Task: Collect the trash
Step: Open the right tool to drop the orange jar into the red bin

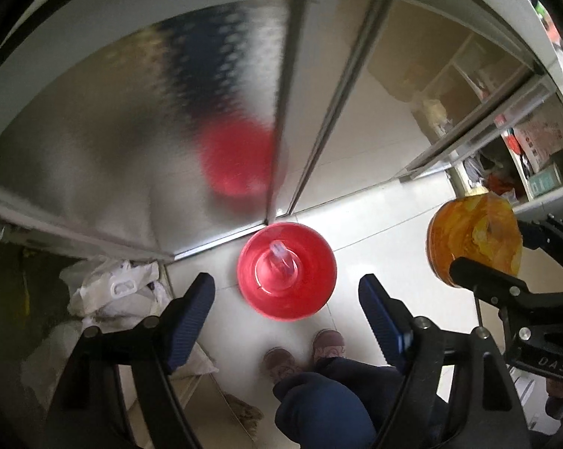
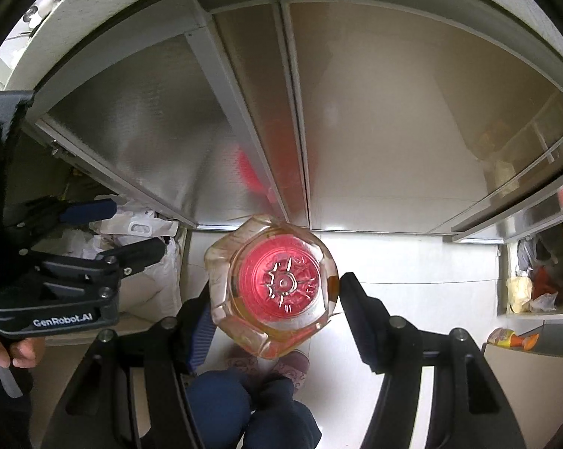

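A red see-through bottle (image 1: 287, 271) shows top-down, its clear neck pointing at the camera, over the pale floor tiles by the corner of a steel cabinet door (image 1: 131, 131). My left gripper (image 1: 287, 280) hangs above it, open, with the blue pads (image 1: 191, 318) well clear of the bottle on both sides. My right gripper (image 2: 277, 284) is shut on a clear bottle (image 2: 244, 329) stained with orange residue. Its moulded base faces the camera, and red shows through it. That bottle (image 1: 474, 239) and the right gripper (image 1: 505, 247) appear at the right in the left wrist view. The left gripper (image 2: 131, 228) stands at the left in the right wrist view.
White plastic bags (image 1: 120, 288) lie in a dark open compartment at the left. A person's shoes (image 1: 303, 351) and dark trouser legs (image 2: 251, 411) are just below the grippers. Open shelves (image 2: 535, 284) with clutter stand at the right, with an orange packet (image 2: 509, 338) nearby.
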Available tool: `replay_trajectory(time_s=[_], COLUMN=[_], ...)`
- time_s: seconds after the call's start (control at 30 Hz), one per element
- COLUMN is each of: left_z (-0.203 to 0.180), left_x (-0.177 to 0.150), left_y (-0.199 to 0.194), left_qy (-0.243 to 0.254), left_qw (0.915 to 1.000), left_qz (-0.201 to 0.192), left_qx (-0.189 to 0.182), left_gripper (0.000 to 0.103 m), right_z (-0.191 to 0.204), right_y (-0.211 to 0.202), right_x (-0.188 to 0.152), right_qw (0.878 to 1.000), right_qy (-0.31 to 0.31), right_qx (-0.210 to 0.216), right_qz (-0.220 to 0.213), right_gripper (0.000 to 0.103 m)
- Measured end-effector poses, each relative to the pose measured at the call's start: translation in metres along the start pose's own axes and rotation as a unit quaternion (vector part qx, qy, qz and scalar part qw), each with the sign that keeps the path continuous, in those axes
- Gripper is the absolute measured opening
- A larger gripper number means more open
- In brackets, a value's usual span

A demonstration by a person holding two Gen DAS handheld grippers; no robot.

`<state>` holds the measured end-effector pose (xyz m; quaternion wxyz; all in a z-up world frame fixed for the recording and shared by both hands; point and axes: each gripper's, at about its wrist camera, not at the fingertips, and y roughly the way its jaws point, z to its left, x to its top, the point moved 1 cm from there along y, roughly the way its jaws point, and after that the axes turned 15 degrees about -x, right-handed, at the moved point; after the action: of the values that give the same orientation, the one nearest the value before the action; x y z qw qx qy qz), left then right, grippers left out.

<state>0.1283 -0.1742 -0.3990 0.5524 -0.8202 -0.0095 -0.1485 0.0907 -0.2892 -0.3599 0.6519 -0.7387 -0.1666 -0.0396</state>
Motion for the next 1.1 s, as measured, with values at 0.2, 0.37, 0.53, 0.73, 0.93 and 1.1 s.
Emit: replay_trajectory(time_s=[0.2,0.37,0.53,0.73,0.93,1.1], left_z=[0.021,0.041,0.063,0.073,0.063,0.035], left_x=[-0.013,-0.024,-0.037,-0.049,-0.047,-0.04], left_y=[-0.016,-0.015,-0.009,-0.018,-0.046,-0.088], left_qy=[-0.007,-0.012,-0.038,-0.045,-0.049,-0.038], left_qw=[0.9997,0.9991,0.9981,0.9973,0.997,0.9974], left_qz=[-0.022,-0.032,-0.031,-0.033,-0.041,-0.047], left_qx=[-0.005,0.027,0.037,0.046,0.044,0.038], left_gripper=[0.098,0.103,0.103,0.103,0.103,0.103], right_z=[0.015,0.031,0.053,0.074,0.066,0.058], right_y=[0.005,0.022,0.046,0.053,0.026,-0.015], right_x=[0.002,0.001,-0.003,-0.006,-0.005,0.002], right_qw=[1.0,0.999,0.997,0.995,0.994,0.995], right_qy=[-0.016,-0.041,-0.069,-0.101,-0.106,-0.098], right_qx=[0.008,0.014,0.019,-0.001,-0.009,-0.007], right_qz=[0.002,0.001,0.005,0.006,0.003,-0.006], right_gripper=[0.061,0.061,0.061,0.071,0.088,0.094])
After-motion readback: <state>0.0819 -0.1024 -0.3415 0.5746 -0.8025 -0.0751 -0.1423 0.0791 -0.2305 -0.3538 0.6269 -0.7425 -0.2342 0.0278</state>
